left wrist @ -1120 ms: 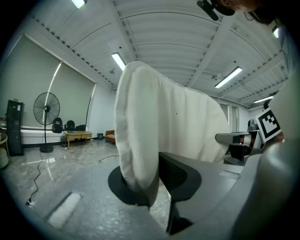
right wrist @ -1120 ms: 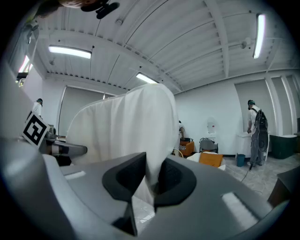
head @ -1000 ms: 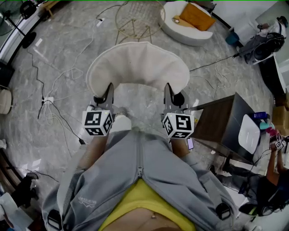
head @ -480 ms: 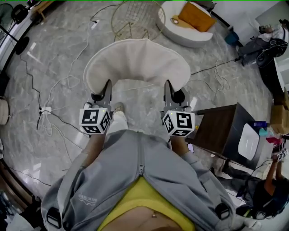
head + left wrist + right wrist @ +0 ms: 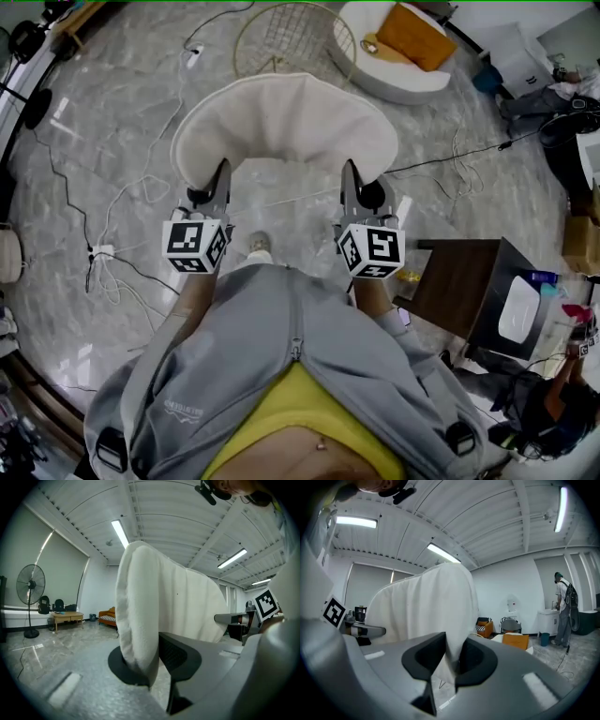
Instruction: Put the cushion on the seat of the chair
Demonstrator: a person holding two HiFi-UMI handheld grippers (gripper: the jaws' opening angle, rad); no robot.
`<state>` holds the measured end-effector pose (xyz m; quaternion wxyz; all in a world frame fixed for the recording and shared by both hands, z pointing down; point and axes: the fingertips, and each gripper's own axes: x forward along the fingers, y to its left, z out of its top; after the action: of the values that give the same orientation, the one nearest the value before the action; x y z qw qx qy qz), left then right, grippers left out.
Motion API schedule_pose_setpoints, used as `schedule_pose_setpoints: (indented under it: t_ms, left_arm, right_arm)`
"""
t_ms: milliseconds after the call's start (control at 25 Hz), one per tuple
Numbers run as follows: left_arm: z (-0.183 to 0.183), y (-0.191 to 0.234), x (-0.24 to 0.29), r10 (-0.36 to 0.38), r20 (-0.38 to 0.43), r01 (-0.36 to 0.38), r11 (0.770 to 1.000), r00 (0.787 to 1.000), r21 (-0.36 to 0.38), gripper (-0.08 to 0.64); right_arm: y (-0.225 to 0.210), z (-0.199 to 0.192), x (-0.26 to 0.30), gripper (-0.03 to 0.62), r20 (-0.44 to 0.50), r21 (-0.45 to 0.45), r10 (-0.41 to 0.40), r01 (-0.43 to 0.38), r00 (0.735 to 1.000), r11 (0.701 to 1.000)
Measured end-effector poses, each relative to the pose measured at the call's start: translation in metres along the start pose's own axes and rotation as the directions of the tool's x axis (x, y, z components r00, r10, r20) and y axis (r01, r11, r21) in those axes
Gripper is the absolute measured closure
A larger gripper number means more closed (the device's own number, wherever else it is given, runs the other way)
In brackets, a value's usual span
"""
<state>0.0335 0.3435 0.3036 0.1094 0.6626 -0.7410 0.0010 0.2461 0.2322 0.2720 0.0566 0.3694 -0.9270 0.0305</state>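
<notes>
Carrying step, by the look of it: cushion (image 5: 281, 122) aloft, spread between and ahead of both tongs, clear of the floor. Grips its near left corner in the left tongs (image 5: 218, 183), pinched down narrow on the thick fleece. Grips the near right corner in the right tongs (image 5: 352, 183), closed on a thinner fold, having just been opening a shade with the fabric pressed between the pads.

Tighten the right tongs first; looks the weaker hold. Keep both pairs level and as far apart as now, so as to hold the cushion taut rather than sagging between them. Head for the likely target, the white round chair (image 5: 380, 84), well ahead and to the right of the right tongs. Mind the orange pillow (image 5: 417, 36) already lying on that seat: probably needs laying beside or over, hard to judge from here. Steer clear of the gold wire frame (image 5: 291, 28) straight ahead beyond the cushion, and of the cables (image 5: 101, 253) on the floor out to the left of the left tongs. Bring the far edge over the seat first, lower, and only then open both tongs together.
</notes>
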Motion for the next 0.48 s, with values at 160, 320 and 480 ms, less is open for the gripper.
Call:
schedule_pose_setpoints:
  t_ms: [160,320,480]
  left_arm:
    - [0.001,0.026,0.024,-0.025,-0.006,0.025,1.0,1.0,0.0,0.5]
    - [0.005,0.046,0.038,-0.034,-0.008,0.034,0.999,0.999,0.005,0.5]
    - [0.004,0.062,0.044,-0.028,-0.013,0.028,1.0,1.0,-0.014,0.499]
  right_arm:
    - [0.006,-0.002,0.031,0.525,-0.005,0.003,-0.03,0.03,1.0,1.0]
    - [0.013,-0.002,0.051,0.525,-0.009,0.015,-0.043,0.043,0.999,0.999]
    - [0.021,-0.002,0.068,0.523,-0.021,0.015,-0.037,0.037,0.999,0.999]
